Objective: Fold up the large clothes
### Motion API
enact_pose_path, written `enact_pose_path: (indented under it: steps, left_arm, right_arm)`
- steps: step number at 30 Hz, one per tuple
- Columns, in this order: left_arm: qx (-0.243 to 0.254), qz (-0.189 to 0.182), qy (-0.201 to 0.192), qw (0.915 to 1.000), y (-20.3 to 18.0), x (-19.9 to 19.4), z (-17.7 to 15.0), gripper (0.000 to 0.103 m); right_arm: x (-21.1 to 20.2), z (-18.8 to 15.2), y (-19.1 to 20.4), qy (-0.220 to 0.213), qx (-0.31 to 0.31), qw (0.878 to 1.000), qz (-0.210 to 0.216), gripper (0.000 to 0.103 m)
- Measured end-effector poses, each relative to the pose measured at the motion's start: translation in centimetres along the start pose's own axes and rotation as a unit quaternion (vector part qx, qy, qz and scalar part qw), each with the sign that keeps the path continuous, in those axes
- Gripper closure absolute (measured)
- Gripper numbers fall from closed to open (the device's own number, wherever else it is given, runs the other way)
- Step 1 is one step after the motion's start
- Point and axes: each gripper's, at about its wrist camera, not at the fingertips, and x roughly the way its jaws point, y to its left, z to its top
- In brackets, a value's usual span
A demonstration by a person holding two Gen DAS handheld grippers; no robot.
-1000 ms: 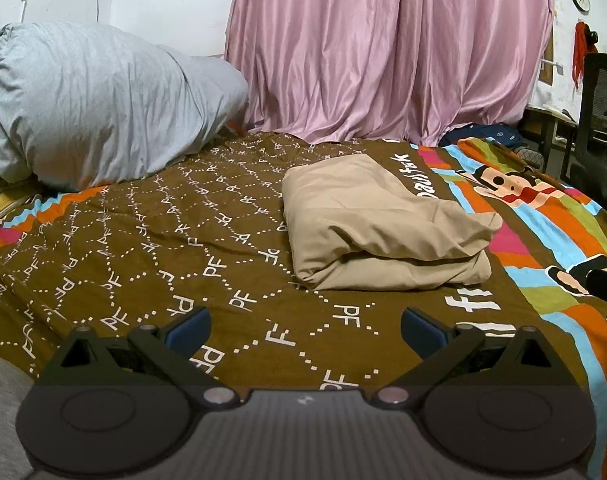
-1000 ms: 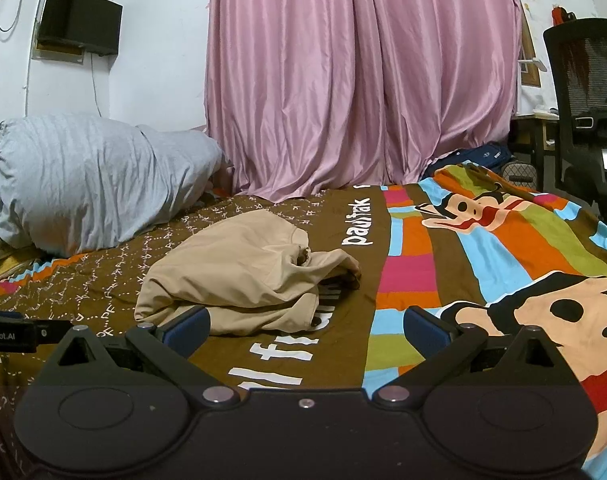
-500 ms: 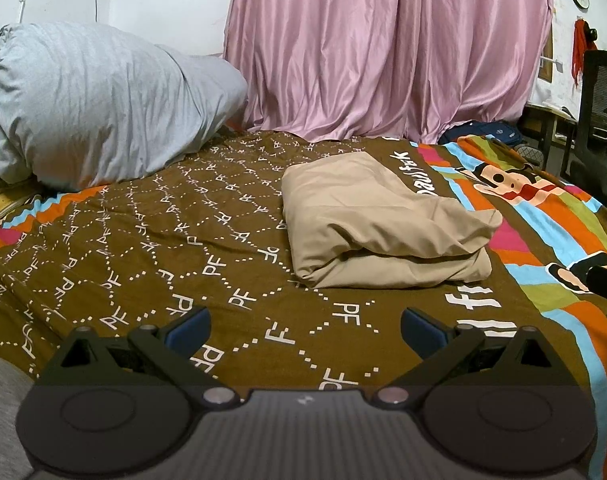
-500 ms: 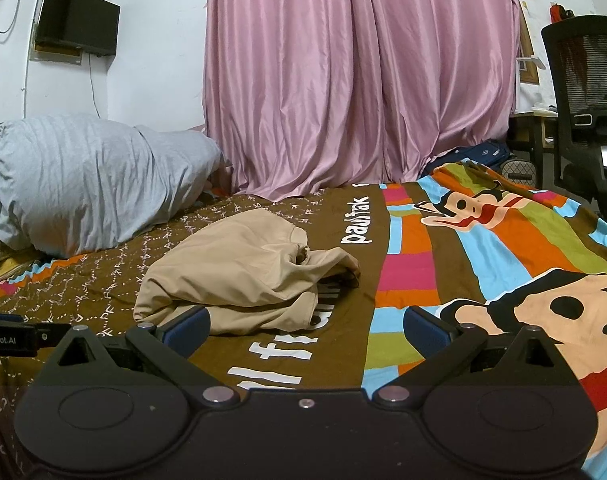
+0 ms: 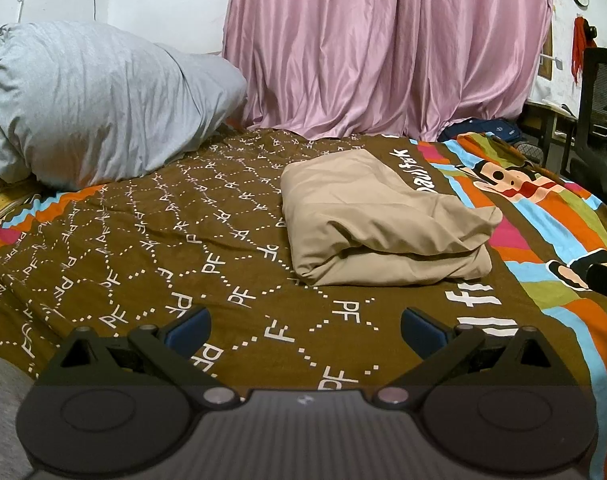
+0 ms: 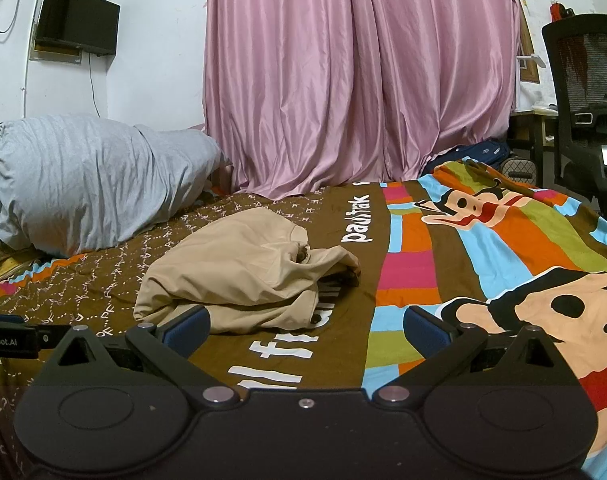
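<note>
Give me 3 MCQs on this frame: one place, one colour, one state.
1. Where does the garment lie?
A. on the bedspread
B. on the chair
C. on the pillow

2. What colour is the curtain?
A. green
B. pink
C. white

3. How are the left gripper and right gripper?
A. both shut on cloth
B. one open, one shut
C. both open, holding nothing

Answers: 1 A, it rests folded on the brown part; 2 B, pink drapes fill the back wall; 3 C, fingers spread wide, nothing between them.
</note>
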Motion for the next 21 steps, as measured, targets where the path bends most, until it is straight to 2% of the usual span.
enact_pose_path:
  steps: [21]
  left_arm:
    - [0.000, 0.000, 0.001, 1.0000, 0.04, 0.04, 0.06, 0.001]
  right_arm:
    - [-0.01, 0.01, -0.02, 0.001, 0.001, 1.000, 0.000, 0.001]
